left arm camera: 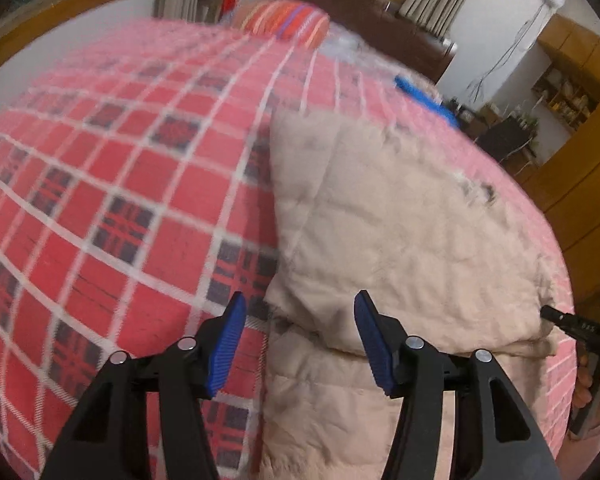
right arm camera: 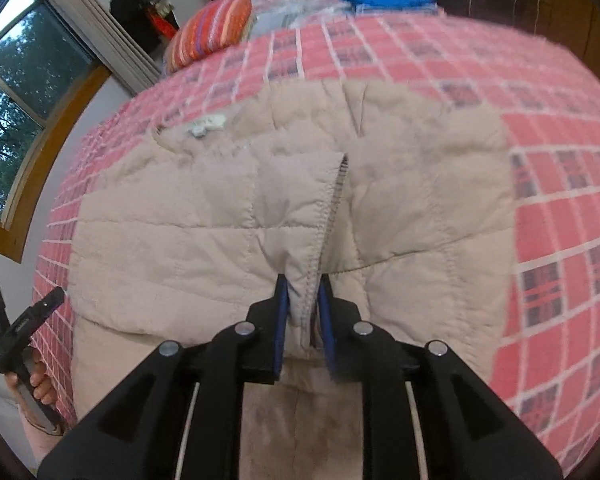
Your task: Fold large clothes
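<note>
Looking along my left tool (left arm camera: 300, 336), I see its blue pads spread wide with nothing between them, hovering over the near left edge of the beige quilted coat (left arm camera: 400, 232). The coat lies on the bed, on the red plaid bedspread (left arm camera: 120, 184), with one layer folded over another near my tool. A striped pillow (left arm camera: 288, 20) sits at the far end of the bed, and a blue folded item (left arm camera: 424, 98) lies beyond the coat. At the right edge my other hand (left arm camera: 588, 384) grips its handle. From the right wrist view, my right tool (right arm camera: 304, 312) is pinched narrow on the coat's zipper edge (right arm camera: 324, 240), the fabric bunched up between the pads. The coat spreads across the bedspread ahead, and my left hand (right arm camera: 40, 384) shows at the lower left.
</note>
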Action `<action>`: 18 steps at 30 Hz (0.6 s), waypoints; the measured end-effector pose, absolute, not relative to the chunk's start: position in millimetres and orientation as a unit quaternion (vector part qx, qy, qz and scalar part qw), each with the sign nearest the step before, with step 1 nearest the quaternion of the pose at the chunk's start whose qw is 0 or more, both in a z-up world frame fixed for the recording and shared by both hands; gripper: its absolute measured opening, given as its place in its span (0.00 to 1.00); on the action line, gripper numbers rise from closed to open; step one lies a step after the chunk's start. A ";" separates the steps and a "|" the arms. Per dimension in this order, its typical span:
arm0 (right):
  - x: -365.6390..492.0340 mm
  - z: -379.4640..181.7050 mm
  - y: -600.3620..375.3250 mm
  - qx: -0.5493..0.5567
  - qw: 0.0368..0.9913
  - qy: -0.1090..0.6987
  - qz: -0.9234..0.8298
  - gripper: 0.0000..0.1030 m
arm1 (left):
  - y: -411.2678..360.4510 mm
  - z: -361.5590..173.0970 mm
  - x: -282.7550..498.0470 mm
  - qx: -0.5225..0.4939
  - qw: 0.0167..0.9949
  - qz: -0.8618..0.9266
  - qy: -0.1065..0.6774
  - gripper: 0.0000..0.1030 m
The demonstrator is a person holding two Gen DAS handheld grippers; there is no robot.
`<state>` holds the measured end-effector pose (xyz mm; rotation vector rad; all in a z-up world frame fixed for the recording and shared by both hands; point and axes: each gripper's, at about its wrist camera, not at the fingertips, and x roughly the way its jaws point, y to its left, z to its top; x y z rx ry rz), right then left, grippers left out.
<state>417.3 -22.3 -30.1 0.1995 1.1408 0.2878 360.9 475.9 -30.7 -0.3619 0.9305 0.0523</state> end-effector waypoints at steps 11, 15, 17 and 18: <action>393.1 14.3 -10.5 0.076 0.867 0.479 0.117 0.16 | 405.1 -43.9 383.3 -0.133 0.868 -0.034 0.478 0.55; 388.7 17.8 -13.7 0.078 0.865 0.478 0.130 0.16 | 408.7 -62.1 389.4 -0.143 0.862 -0.031 0.486 0.55; 389.5 13.0 -4.7 0.080 0.853 0.490 0.163 0.18 | 409.1 -60.5 386.9 -0.148 0.862 -0.028 0.484 0.55; 391.7 9.3 1.6 0.084 0.846 0.496 0.174 0.19 | 407.8 -58.1 385.9 -0.147 0.863 -0.026 0.483 0.55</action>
